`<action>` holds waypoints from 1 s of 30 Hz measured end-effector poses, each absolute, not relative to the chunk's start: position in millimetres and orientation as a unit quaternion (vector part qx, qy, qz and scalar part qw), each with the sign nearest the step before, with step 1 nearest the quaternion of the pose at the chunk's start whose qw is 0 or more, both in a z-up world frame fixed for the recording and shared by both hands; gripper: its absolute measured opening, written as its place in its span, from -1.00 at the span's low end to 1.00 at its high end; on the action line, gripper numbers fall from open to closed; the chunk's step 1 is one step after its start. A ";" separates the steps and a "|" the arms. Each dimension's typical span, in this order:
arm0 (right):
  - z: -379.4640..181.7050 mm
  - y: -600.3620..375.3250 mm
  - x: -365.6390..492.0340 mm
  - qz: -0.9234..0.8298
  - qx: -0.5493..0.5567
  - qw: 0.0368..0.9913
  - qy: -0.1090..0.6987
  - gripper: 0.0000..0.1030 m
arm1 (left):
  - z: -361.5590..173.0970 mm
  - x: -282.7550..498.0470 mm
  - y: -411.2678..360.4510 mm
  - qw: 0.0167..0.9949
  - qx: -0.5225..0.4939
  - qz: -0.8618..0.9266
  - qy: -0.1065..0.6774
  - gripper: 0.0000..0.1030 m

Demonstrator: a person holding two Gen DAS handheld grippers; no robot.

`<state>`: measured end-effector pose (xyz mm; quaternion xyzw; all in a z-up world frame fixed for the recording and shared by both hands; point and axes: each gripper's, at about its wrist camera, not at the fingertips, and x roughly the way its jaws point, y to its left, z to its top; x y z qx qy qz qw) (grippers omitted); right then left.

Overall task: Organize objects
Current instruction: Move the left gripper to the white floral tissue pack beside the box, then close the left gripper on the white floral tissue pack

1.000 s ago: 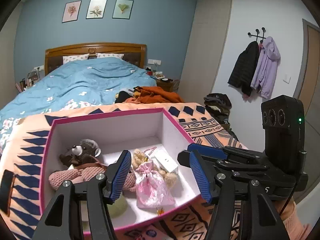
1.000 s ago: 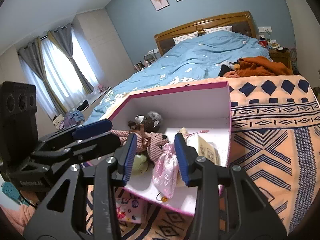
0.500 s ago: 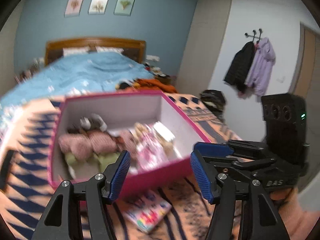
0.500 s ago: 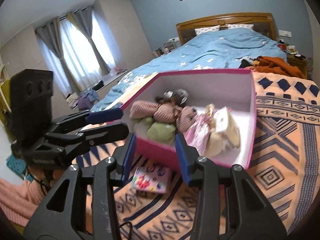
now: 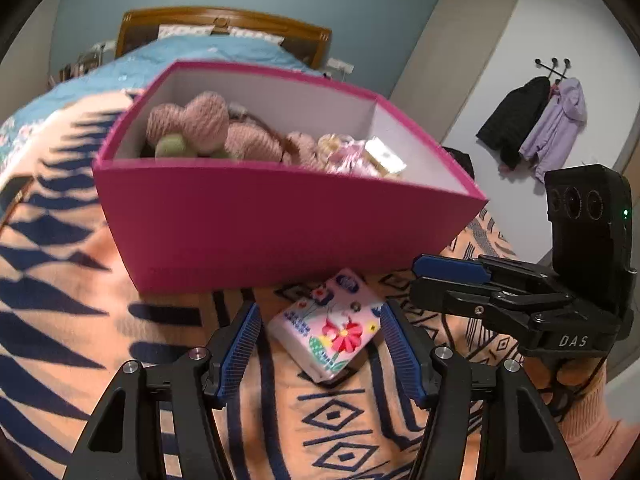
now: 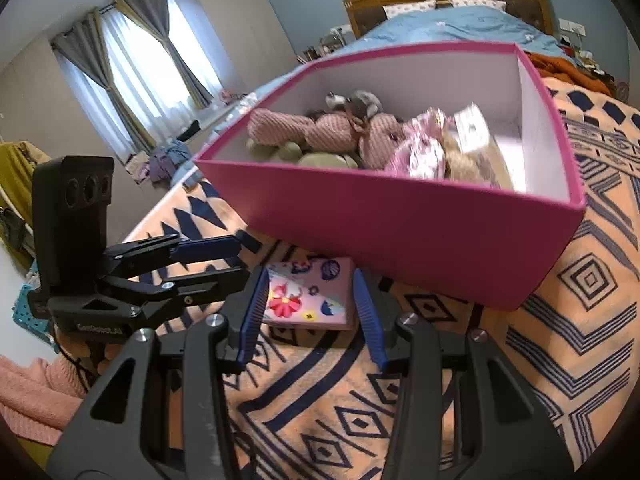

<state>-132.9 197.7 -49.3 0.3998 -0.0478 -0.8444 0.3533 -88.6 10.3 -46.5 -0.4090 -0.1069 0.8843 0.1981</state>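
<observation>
A small pink flowered packet (image 5: 330,330) lies on the orange patterned blanket just in front of the pink box (image 5: 256,220). The box holds a knitted pink plush, green items, a pink pouch and a white card. My left gripper (image 5: 320,350) is open, low over the blanket, its fingers either side of the packet without touching it. My right gripper (image 6: 310,314) is open too, fingers straddling the same packet (image 6: 308,296) from the other side. Each gripper shows in the other's view: the right one (image 5: 452,280) and the left one (image 6: 208,256).
The orange and navy blanket (image 6: 560,340) covers the bed end. Beyond the box (image 6: 400,224) are a blue duvet (image 5: 168,60) and wooden headboard. Coats (image 5: 536,120) hang on the right wall. Curtained windows (image 6: 132,80) are at left.
Both grippers have dropped from above the box's inside to blanket level in front of it. The flowered packet now sits between the fingers of both.
</observation>
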 end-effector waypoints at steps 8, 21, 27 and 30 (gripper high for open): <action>-70.0 188.4 -140.7 -0.835 0.427 0.344 -0.051 -0.10 | -65.4 -90.5 12.5 0.213 -0.439 0.864 -0.127 0.14; -83.7 185.5 -151.2 -0.828 0.440 0.340 -0.074 -0.10 | -75.1 -94.7 21.5 0.226 -0.463 0.848 -0.128 -0.25; -88.0 182.6 -150.5 -0.826 0.444 0.341 -0.068 -0.12 | -77.5 -94.8 24.4 0.226 -0.464 0.847 -0.129 -0.29; -88.5 182.2 -150.3 -0.826 0.443 0.341 -0.068 -0.14 | -78.0 -95.3 24.9 0.226 -0.463 0.847 -0.130 -0.29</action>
